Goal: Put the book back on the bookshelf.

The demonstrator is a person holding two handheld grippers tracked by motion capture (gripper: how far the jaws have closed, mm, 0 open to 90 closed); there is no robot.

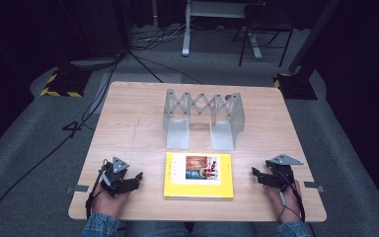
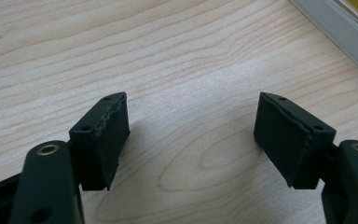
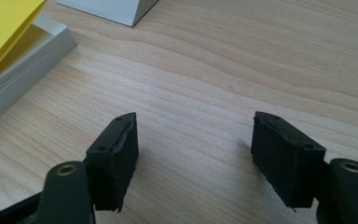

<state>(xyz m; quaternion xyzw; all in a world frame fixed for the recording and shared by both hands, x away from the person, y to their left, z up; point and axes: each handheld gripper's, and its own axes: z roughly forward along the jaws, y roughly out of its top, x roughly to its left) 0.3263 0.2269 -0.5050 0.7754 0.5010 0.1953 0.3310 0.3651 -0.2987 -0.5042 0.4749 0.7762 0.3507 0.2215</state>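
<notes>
Resting near the front edge of a pale wooden table with visible grain (image 1: 128, 128), a thick yellow paperback book with a white panel and a picture on its cover (image 1: 198, 175) lies flat, midway between two hand-held grippers. The left gripper (image 1: 137, 177) sits just beside the book's left side, its black jaws spread wide with nothing between them; the left gripper view has bare wood between the jaws and the book's page edge at upper right. The right gripper (image 1: 254, 174) sits near the book's right side, jaws likewise spread and empty. Behind the book, toward the middle of the table, stands a grey metal expandable book rack with a scissor-lattice back and two flat base plates (image 1: 202, 118), apart from the book. The book looks fairly heavy for its size, and stiff as a closed block, though the thin cover lifts slightly at one edge and could bend or slip. Gripping across the full stack of pages seems the surest hold.
</notes>
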